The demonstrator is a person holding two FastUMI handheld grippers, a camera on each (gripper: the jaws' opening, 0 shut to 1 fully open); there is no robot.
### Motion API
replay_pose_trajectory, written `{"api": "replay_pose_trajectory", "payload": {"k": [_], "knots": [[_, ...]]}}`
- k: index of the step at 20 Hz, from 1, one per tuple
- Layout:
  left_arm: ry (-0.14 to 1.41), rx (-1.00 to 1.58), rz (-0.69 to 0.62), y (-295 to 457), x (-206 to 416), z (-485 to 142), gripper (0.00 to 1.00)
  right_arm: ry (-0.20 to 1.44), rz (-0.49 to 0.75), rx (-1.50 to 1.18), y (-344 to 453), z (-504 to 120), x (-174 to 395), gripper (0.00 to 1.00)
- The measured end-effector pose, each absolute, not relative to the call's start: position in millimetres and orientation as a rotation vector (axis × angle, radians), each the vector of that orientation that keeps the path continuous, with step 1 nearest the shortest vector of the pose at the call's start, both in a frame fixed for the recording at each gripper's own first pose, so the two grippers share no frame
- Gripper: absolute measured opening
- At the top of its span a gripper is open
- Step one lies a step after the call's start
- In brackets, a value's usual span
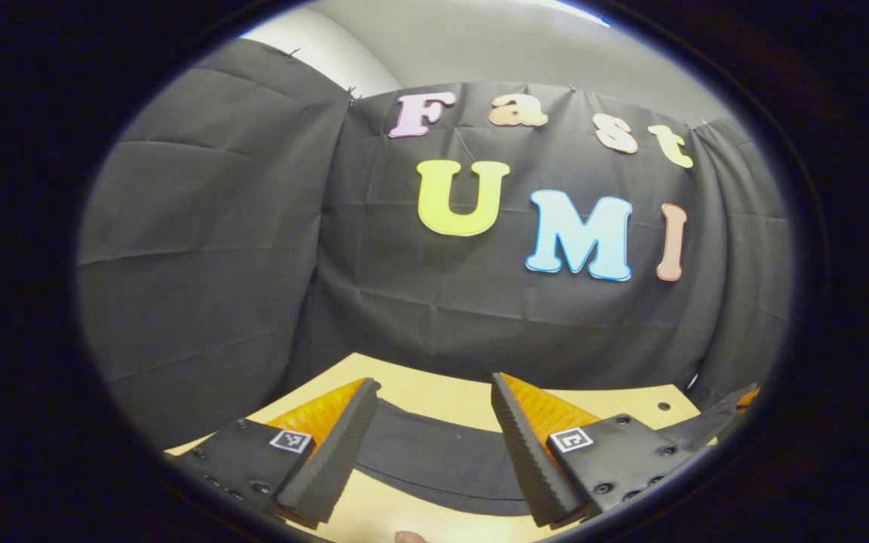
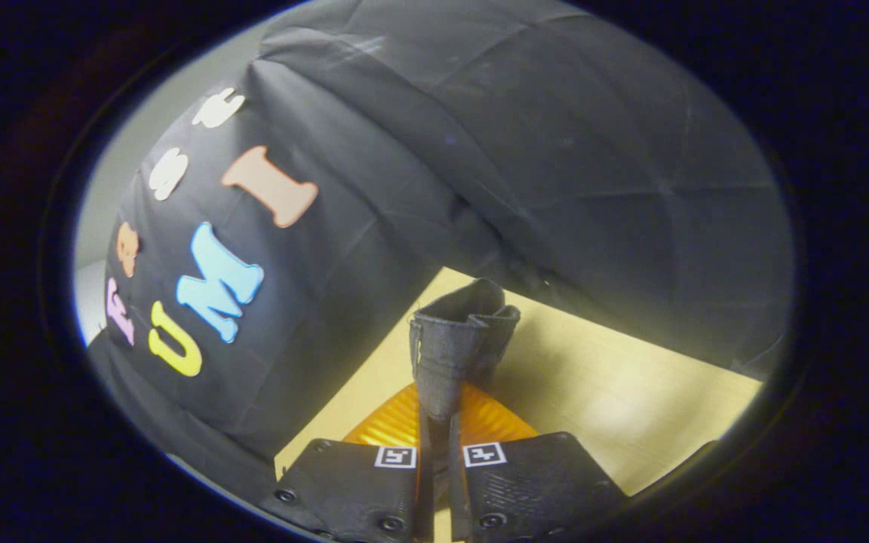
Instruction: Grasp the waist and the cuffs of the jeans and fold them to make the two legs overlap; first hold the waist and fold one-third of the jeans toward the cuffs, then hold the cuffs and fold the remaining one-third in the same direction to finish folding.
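Dark jeans (image 1: 434,460) lie as a long band across the light wooden table (image 1: 631,400) in the left gripper view. My left gripper (image 1: 434,385) hovers just above them, open, with the band passing between and beyond its fingers (image 1: 336,445) and nothing held. Toward the right edge, the jeans' end (image 1: 710,422) rises off the table. In the right gripper view, my right gripper (image 2: 438,411) is shut on a bunched, thick hem of the jeans (image 2: 461,332), which sticks up past the fingertips above the table (image 2: 631,385).
The black cloth wall (image 1: 253,264) stands close behind the table's far edge and wraps around both sides. A small hole (image 1: 664,406) marks the table's back right. A person's fingertip (image 1: 408,537) shows at the bottom edge.
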State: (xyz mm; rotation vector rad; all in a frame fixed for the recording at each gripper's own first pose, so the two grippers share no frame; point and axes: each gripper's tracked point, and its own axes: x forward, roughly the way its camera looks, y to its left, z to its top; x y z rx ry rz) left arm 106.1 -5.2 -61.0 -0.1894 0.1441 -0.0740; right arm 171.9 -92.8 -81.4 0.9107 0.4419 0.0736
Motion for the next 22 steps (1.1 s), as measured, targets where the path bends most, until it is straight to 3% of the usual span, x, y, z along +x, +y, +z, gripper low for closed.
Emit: {"api": "replay_pose_trajectory", "payload": {"k": [5, 9, 10, 11, 17, 18, 19, 22], "knots": [[0.131, -0.208, -0.113, -6.7, 100.1, -58.5, 0.98, 0.291, 0.233, 0.725, -9.4, -3.0, 153.7, 0.07], [0.141, -0.235, -0.126, -1.4, 102.8, -65.4, 1.00, 0.236, 0.334, 0.525, 78.9, 18.4, 135.1, 0.07], [0.144, -0.241, -0.128, 1.5, 103.6, -67.1, 0.94, 0.231, 0.361, 0.499, 98.9, 20.6, 130.7, 0.07], [0.149, -0.251, -0.129, 5.1, 102.4, -69.3, 1.00, 0.229, 0.388, 0.489, 116.5, 20.2, 127.7, 0.07], [0.193, -0.335, -0.106, 38.8, 105.0, -94.7, 0.98, 0.332, 0.492, 0.385, 218.1, -48.1, 113.8, 0.07], [0.199, -0.344, -0.102, 44.2, 103.0, -99.6, 0.97, 0.357, 0.507, 0.357, 232.0, -65.5, 112.9, 0.02], [0.207, -0.347, -0.096, 48.9, 100.9, -105.0, 0.97, 0.390, 0.521, 0.324, 246.4, -83.6, 109.8, 0.08], [0.229, -0.351, -0.078, 61.5, 93.0, -118.8, 0.98, 0.465, 0.554, 0.239, 267.2, -125.6, 101.3, 0.09]]}}
